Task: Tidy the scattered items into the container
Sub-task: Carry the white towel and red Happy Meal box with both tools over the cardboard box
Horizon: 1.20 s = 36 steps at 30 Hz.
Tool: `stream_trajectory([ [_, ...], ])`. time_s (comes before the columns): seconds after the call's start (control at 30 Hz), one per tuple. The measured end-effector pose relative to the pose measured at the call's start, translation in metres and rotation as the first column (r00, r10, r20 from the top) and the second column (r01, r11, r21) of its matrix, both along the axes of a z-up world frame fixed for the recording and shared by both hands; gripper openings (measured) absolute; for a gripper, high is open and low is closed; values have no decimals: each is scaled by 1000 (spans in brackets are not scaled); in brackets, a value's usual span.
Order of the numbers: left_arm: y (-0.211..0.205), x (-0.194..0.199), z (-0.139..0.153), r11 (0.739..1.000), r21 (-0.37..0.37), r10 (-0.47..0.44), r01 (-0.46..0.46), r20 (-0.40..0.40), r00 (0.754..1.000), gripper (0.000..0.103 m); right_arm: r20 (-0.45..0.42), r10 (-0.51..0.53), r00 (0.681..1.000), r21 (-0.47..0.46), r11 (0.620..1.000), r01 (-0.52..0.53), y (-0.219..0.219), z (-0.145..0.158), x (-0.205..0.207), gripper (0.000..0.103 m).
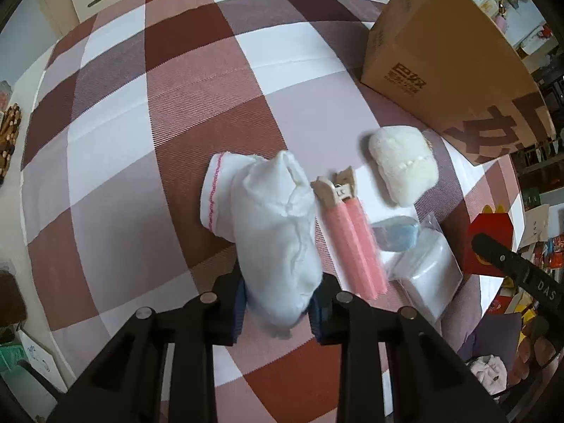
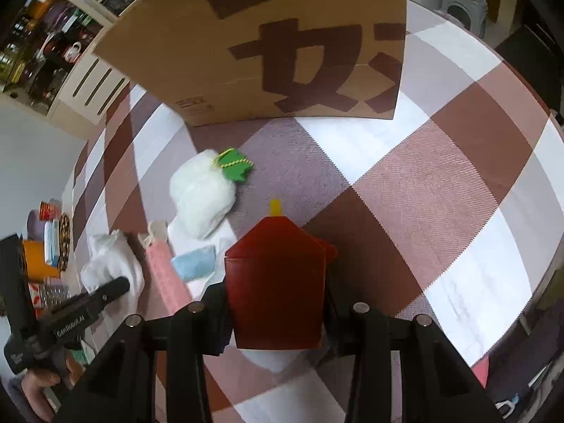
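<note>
Hiding the red carton's (image 2: 276,289) base, right tongs (image 2: 276,320) clamp it.

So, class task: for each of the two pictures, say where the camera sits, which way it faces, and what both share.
Left wrist: on the left gripper, facing steeply down at the checked bedcover; its fingers clamp a white cloth.
Right wrist: on the right gripper, facing down toward the cardboard box; its fingers clamp a red carton; a hand shows.
Shared: box, cloth, pink clip, fluffy white toy.
</note>
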State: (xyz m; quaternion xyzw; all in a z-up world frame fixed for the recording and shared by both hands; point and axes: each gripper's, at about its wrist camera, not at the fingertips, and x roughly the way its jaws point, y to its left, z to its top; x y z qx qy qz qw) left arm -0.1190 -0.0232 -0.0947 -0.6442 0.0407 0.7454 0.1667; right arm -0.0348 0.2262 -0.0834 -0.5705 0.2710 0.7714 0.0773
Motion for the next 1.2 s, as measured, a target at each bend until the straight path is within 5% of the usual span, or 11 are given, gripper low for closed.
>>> stream_trajectory([
  [0.4, 27, 41, 50, 993, -7, -115, 115, -106, 988, 29, -41, 98, 994, 35, 995, -97, -23, 37, 27, 41],
  [1.2, 89, 82, 104, 953, -34, -302, 302, -211, 930, 29, -147, 51, 988, 101, 994, -37, -16, 97, 73, 41],
])
